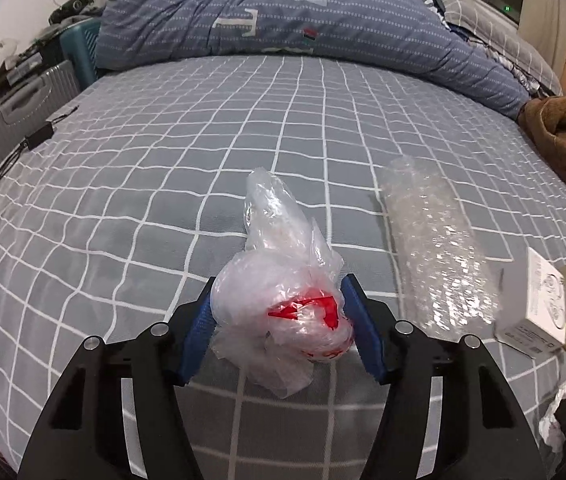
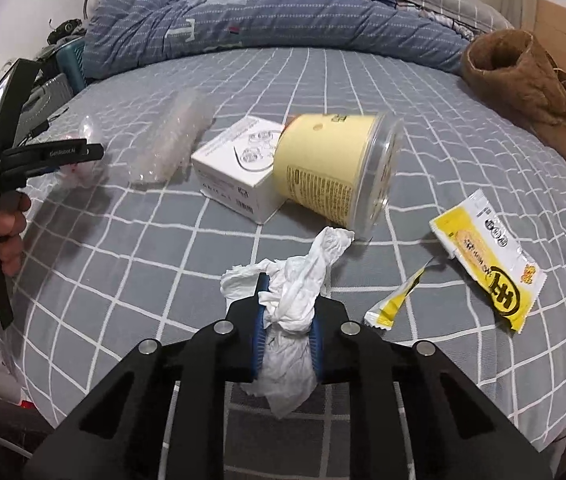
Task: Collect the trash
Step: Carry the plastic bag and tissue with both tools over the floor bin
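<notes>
My right claw (image 2: 286,328) is clenched on a crumpled white tissue (image 2: 297,300); my left claw (image 1: 279,320) grips a clear crumpled plastic bag with red print (image 1: 283,300), both just above the grey checked bed (image 2: 163,240). Two pieces in hand, none binned. Left to collect: bubble wrap (image 2: 171,140), white carton (image 2: 239,168), yellow tub (image 2: 331,168), yellow wrapper (image 2: 487,260), and its torn strip (image 2: 391,304).

Box (image 2: 239,172) btwn bubble wrap (image 2: 171,136), tub (image 2: 335,168); probably touching tub.

A thin, glossy, crinkled plastic bag (image 1: 283,292) is seen on matt woven bed sheet (image 1: 163,184). Soft, creased tissue paper (image 2: 295,300) is shown beside a smooth cardboard box (image 2: 239,168), a shiny foil wrapper (image 2: 483,256) and bubble wrap (image 1: 439,248).
</notes>
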Available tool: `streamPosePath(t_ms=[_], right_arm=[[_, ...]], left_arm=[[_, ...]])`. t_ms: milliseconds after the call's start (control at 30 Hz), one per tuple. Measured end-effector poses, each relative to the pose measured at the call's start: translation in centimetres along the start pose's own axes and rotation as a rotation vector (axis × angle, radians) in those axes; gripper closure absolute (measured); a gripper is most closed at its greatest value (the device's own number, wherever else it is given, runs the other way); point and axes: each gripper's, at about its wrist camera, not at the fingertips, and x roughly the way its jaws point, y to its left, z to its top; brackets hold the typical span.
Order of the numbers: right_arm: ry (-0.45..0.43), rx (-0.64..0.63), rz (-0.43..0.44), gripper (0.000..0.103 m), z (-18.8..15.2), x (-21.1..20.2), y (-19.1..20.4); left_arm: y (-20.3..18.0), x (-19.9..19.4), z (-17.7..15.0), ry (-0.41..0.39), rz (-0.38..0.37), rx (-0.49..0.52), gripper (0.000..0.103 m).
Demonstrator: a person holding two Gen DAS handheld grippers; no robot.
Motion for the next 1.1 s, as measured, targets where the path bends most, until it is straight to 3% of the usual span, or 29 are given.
streamPosePath(t_ms=[1100], right_arm=[[-0.096,0.009,-0.002,0.086,0.1,-6.2,0.6]], left_arm=[[-3.2,-9.0,-6.9,-0.06,-0.082,0.034,0.043]])
